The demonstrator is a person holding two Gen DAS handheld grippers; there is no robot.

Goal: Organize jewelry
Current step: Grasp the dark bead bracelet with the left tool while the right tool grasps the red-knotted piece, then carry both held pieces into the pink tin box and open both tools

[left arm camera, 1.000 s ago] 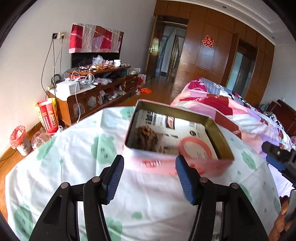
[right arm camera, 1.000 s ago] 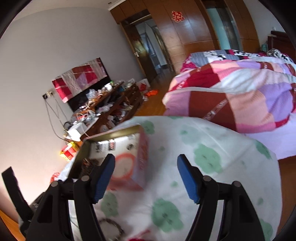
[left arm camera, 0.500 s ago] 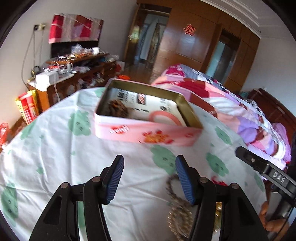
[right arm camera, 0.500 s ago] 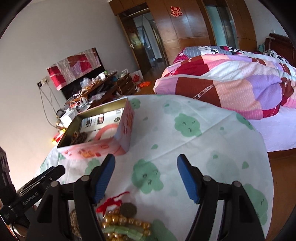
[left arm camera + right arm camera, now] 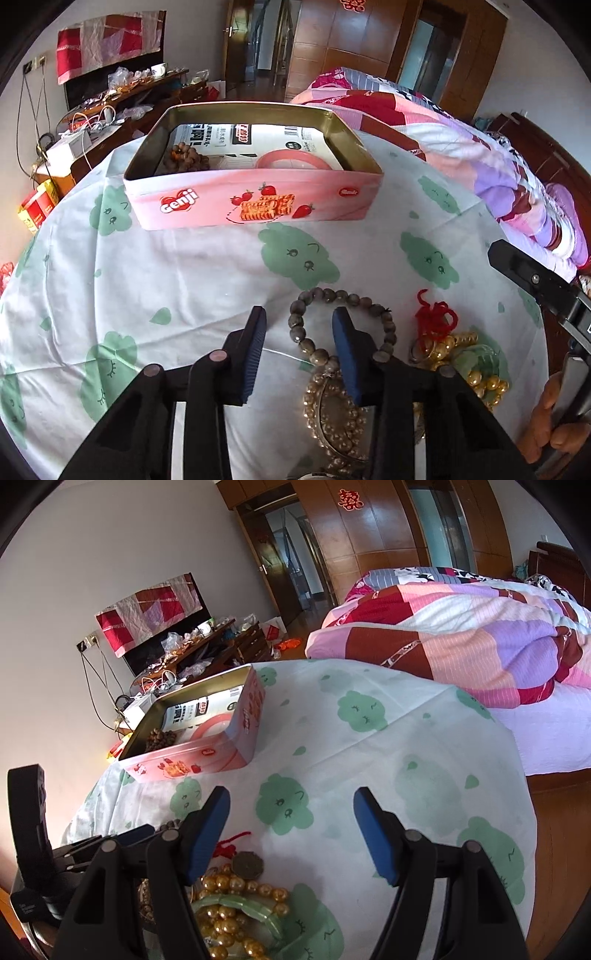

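Both grippers hang open near the tin.
The left gripper (image 5: 298, 325) straddles a grey bead bracelet (image 5: 341, 325) in front of the pink tin (image 5: 255, 201); the right gripper (image 5: 291, 830), spread, hovers over gold beads (image 5: 236, 904).

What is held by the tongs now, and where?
Nothing is held. The left tongs stand open around the grey bead bracelet's near side; the right tongs are open, empty.

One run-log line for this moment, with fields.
left hand-held gripper: open, straddling grey bead bracelet | right hand-held gripper: open, empty | pink tin: open
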